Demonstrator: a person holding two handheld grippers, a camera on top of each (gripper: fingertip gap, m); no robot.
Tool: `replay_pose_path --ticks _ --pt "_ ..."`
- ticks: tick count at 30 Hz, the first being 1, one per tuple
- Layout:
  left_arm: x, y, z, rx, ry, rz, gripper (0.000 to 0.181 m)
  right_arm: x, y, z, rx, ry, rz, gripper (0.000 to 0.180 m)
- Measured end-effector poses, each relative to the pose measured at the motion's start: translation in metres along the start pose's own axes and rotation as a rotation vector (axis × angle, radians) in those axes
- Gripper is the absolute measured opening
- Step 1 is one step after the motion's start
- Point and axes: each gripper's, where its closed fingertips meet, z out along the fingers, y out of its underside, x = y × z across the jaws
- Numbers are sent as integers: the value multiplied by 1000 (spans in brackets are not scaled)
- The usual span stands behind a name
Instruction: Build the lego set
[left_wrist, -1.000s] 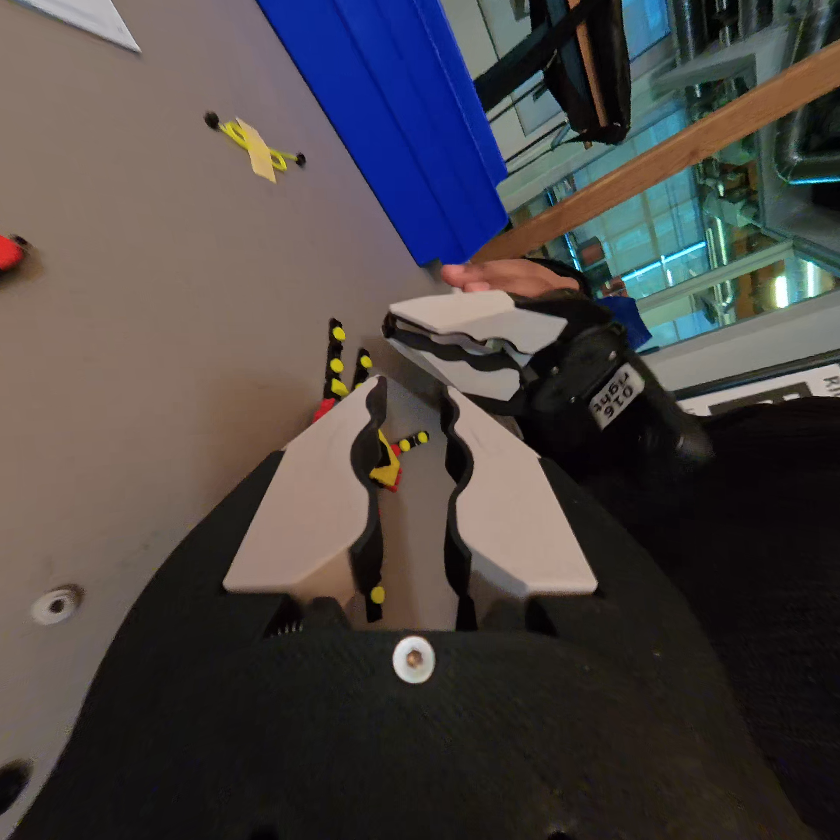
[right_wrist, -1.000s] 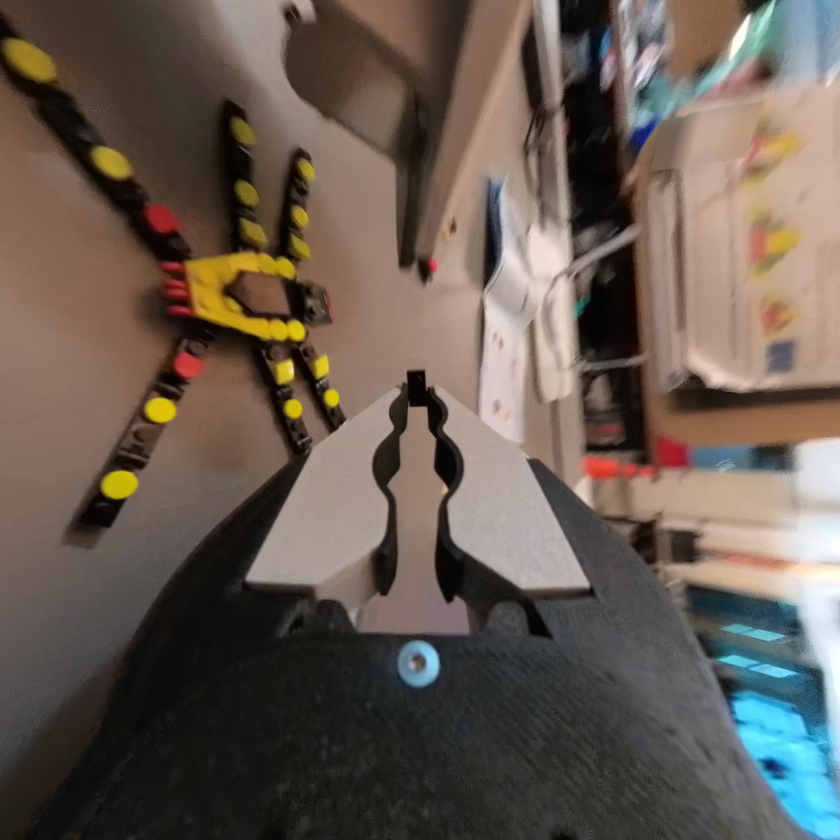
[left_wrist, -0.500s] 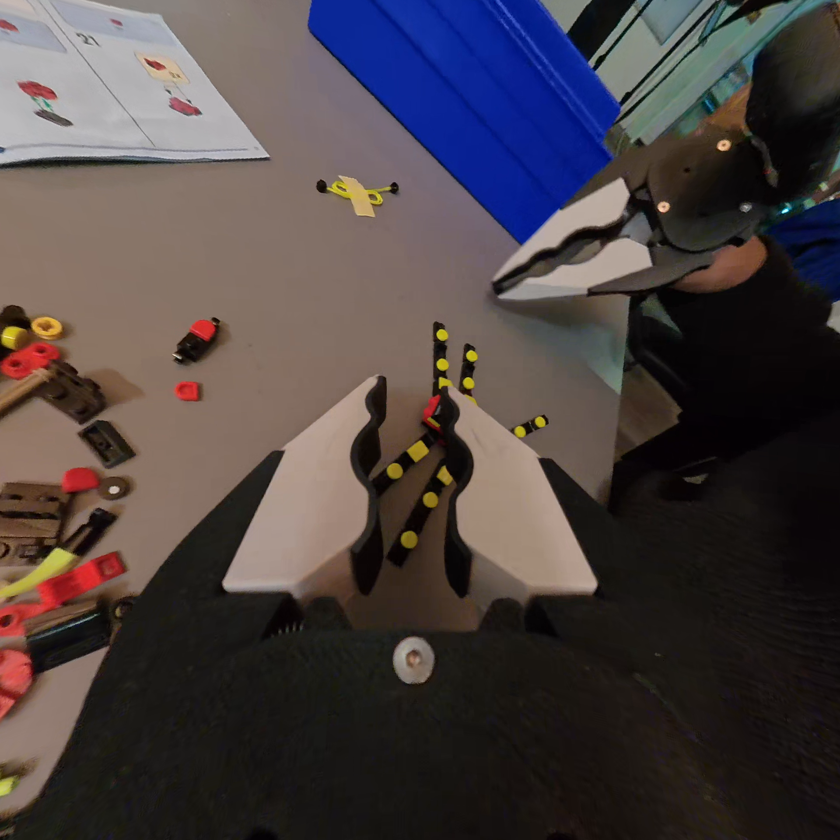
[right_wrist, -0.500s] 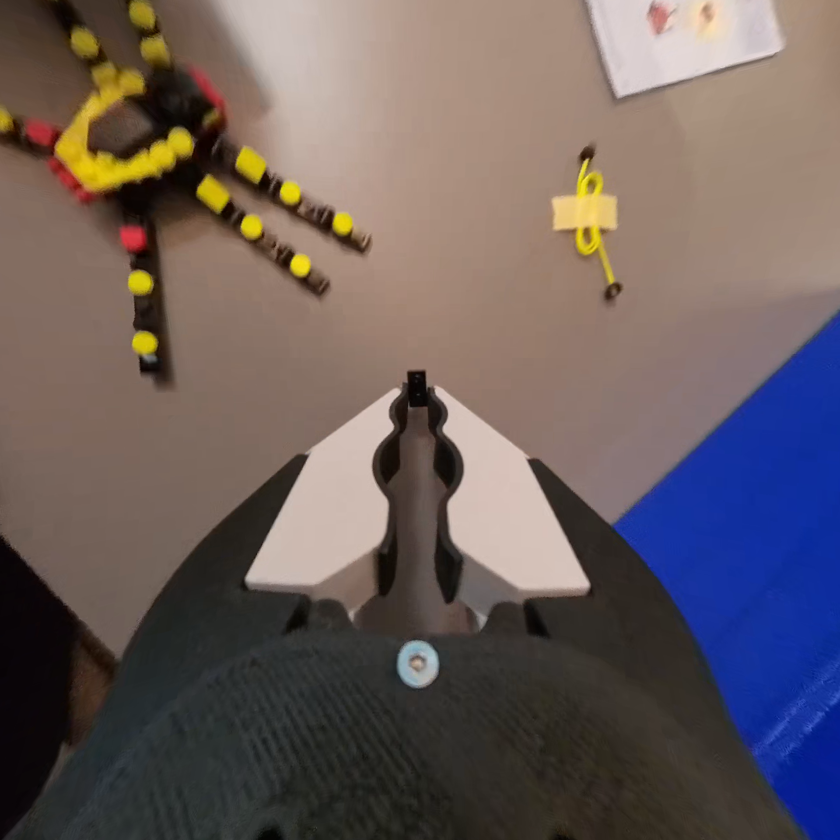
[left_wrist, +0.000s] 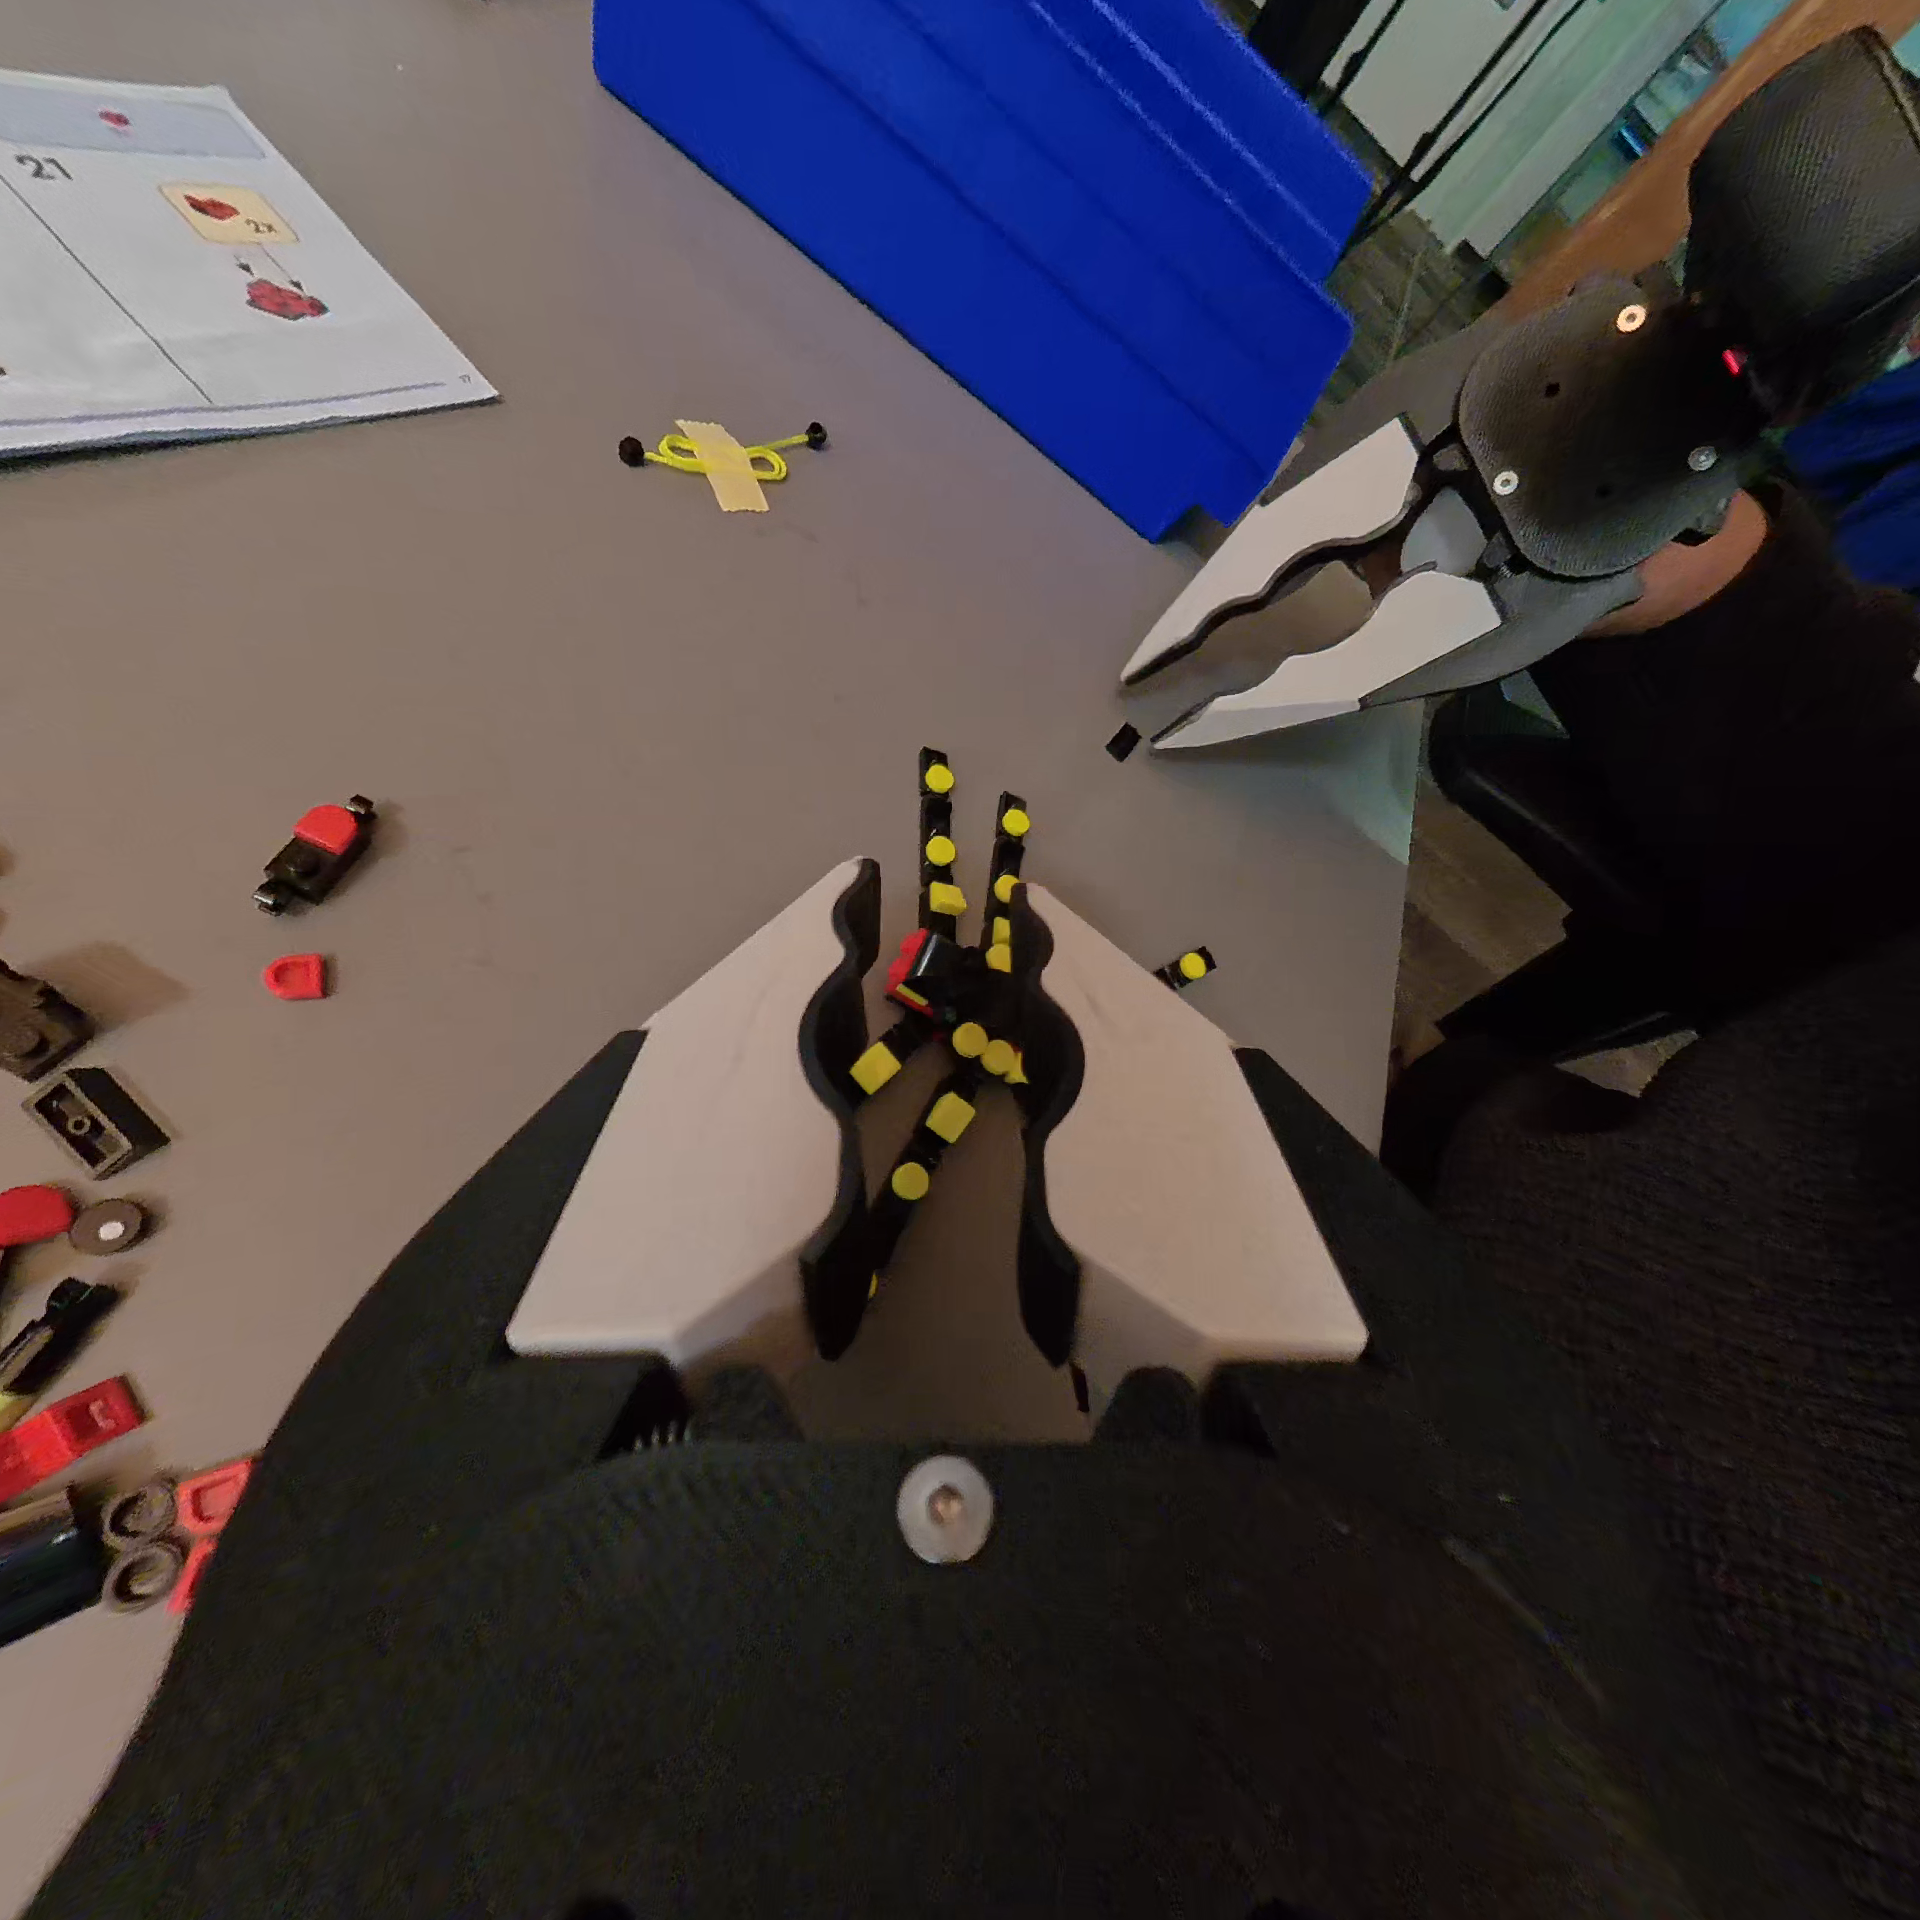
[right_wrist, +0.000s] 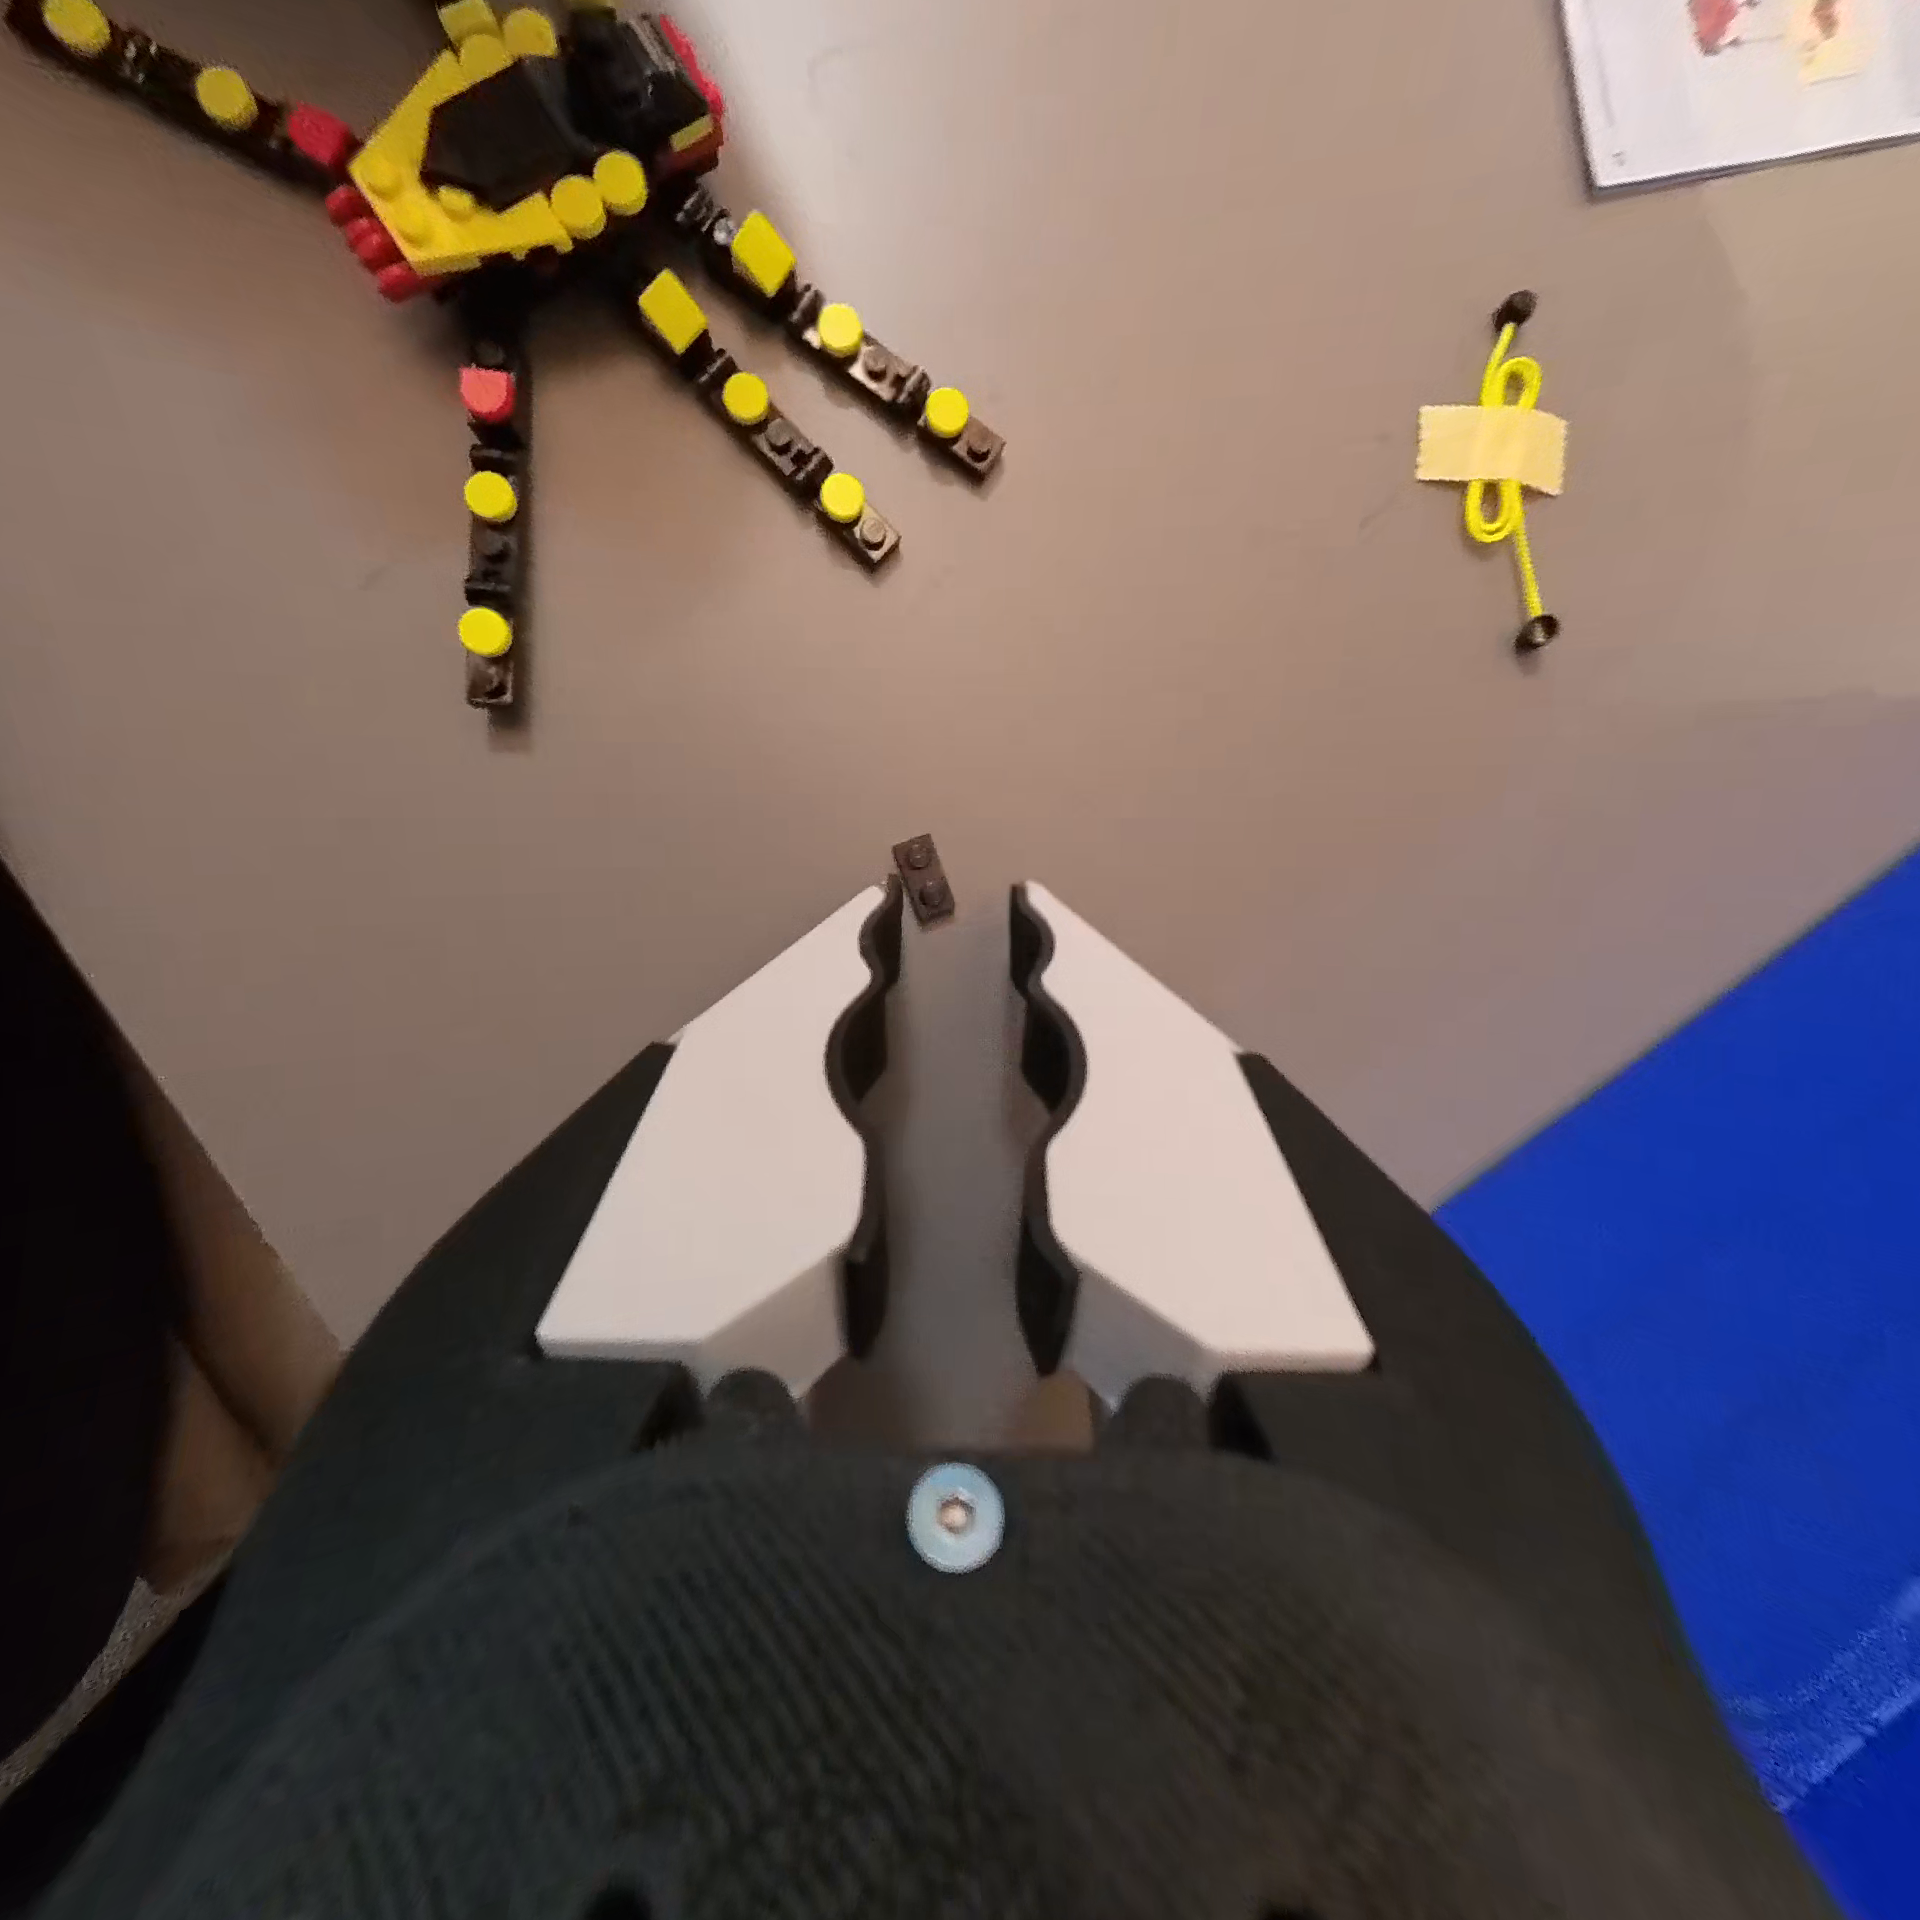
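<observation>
The lego model (right_wrist: 499, 197), a yellow and red body with black legs carrying yellow studs, lies on the grey table (right_wrist: 1143, 644). In the left wrist view the model (left_wrist: 951, 1039) shows between and below the fingers of my open left gripper (left_wrist: 943, 883), which hovers over it without touching. My right gripper (right_wrist: 951, 894) is open and low over the table. A small black two-stud plate (right_wrist: 925, 881) lies loose just off its left fingertip. The left wrist view shows the right gripper (left_wrist: 1141, 707) at the right, with the black plate (left_wrist: 1122, 741) at its tips.
A blue box (left_wrist: 987, 239) stands at the back. An instruction booklet (left_wrist: 208, 270) lies at the far left, with a taped yellow string (left_wrist: 727, 462) nearby. Several loose red and black parts (left_wrist: 312, 852) lie at the left. The table edge (left_wrist: 1392, 831) runs close on the right.
My right gripper has opened and let go of the small black plate, which now lies on the table. It swung from the model towards the blue box. My left gripper has levelled over the model.
</observation>
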Motion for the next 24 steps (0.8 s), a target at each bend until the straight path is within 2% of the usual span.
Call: replay_pose_path --ticks 1,6,11,13,16,19,24 --pt "2 -1 -2 7 -4 3 22 2 -1 -3 15 15 11 20" --pt "5 7 -16 25 -53 14 23 4 -25 -21 208 90 76 18" --pt "3 16 -32 50 -104 4 27 -9 -69 -32 533 44 236 14" --pt "1 14 -34 65 -108 3 30 -16 -84 -29 609 -10 284 12" --pt "-2 16 -32 58 -104 -10 41 -24 -97 -19 622 -54 271 10" --pt "-5 18 -30 51 -119 3 54 -23 -102 -12 610 -28 226 7" --pt "-11 19 -30 40 -147 43 55 -16 -109 -13 661 -10 213 4"
